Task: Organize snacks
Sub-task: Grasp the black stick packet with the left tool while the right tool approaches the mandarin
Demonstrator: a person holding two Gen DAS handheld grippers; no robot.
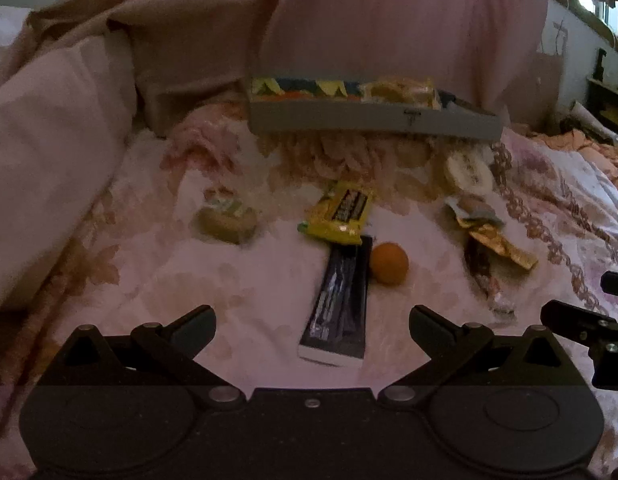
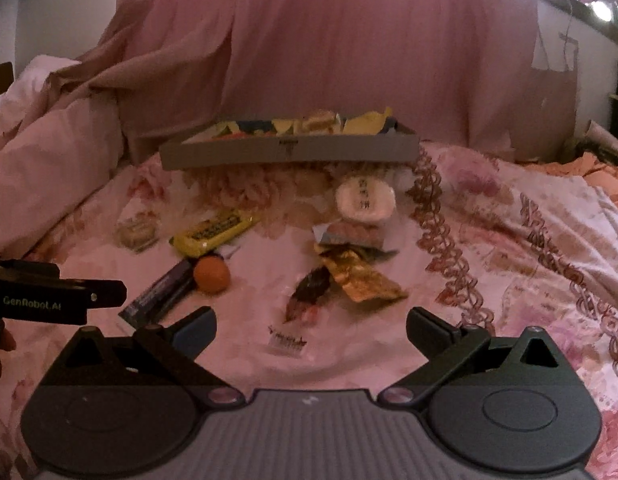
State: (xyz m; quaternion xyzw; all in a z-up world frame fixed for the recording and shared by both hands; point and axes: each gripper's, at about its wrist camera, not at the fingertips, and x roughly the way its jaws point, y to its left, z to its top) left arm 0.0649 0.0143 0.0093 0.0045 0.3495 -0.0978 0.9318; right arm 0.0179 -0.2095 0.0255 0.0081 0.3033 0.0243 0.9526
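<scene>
dark box [image 1: 341, 300] ahead of left gripper [image 1: 312, 330]

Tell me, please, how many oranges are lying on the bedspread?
1. The orange lies on the bedspread, touching the dark long box, just nearer than the yellow packet. Others could be hidden inside the grey tray.

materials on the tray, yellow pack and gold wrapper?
Tray: looks like grey cardboard, matte, flat folded walls; could be thin plastic.
Yellow pack: glossy plastic film, with glints and a crimped end.
Gold wrapper: metallic foil or metallised film, crinkled and shiny.
</scene>
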